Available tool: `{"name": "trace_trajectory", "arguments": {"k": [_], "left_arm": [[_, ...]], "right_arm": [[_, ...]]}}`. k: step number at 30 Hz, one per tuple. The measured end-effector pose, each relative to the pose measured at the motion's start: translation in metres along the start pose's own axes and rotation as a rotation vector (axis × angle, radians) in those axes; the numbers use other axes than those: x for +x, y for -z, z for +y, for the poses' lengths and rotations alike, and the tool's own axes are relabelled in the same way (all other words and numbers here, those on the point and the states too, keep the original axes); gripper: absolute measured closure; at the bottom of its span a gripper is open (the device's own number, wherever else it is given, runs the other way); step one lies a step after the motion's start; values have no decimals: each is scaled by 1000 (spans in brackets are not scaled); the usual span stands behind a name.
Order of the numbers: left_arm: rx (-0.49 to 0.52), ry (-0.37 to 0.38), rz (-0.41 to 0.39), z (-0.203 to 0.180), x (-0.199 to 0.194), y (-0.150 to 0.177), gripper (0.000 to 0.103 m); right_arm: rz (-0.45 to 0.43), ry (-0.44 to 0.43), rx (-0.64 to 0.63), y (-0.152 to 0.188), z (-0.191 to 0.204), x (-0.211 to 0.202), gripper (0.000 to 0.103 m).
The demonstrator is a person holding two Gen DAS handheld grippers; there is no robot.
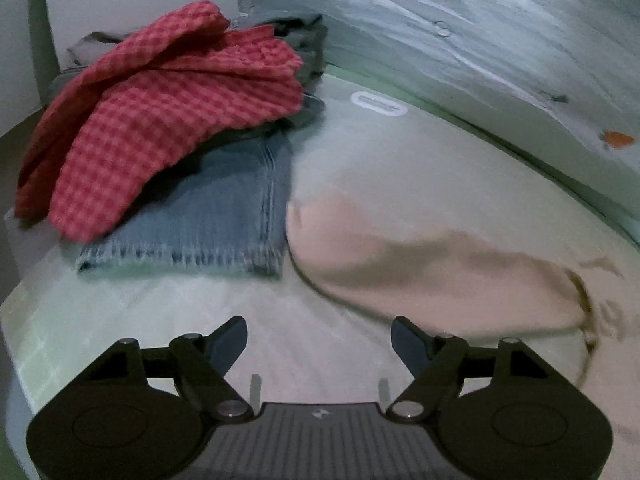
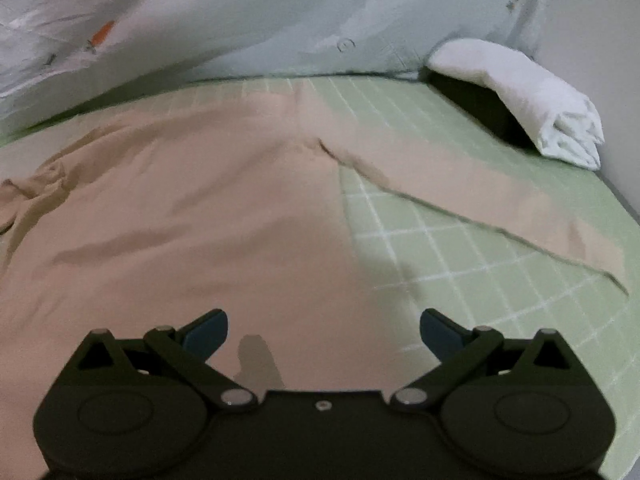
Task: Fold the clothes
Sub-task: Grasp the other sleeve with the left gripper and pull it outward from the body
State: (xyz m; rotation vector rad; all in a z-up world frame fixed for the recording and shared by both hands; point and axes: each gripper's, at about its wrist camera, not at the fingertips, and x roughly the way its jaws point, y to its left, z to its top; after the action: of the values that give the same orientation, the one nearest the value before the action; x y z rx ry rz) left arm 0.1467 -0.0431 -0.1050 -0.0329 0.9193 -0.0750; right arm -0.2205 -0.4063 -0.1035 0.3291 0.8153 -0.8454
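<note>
A beige garment lies spread flat on the green checked bed sheet, one leg or sleeve reaching to the right. Its waist end with a drawstring shows in the left wrist view. My right gripper is open and empty, just above the garment's near part. My left gripper is open and empty, over the sheet just short of the garment's edge.
A pile at the left holds a red checked cloth on folded blue jeans and dark clothes. A pale blue quilt runs along the back. A folded white cloth on a dark block lies at the far right by the wall.
</note>
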Motion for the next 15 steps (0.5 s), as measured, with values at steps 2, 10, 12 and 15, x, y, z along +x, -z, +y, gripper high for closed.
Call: {"name": "trace_trajectory", "arguments": {"k": [2,10,12,15], "left_arm": [[2,10,12,6,16,-16,28],[-13,113,36,3,61,-68,41],[-15,136,53,-2,73,-77,41],[-2,110,90,-13,91,-79,40]], "right_arm": [[24,33,18,0,7,5,0],[78,130,97,0,22,14,0],[85,137,122,0,22,16,0],[91,146,149,-2,24,19,0]]}}
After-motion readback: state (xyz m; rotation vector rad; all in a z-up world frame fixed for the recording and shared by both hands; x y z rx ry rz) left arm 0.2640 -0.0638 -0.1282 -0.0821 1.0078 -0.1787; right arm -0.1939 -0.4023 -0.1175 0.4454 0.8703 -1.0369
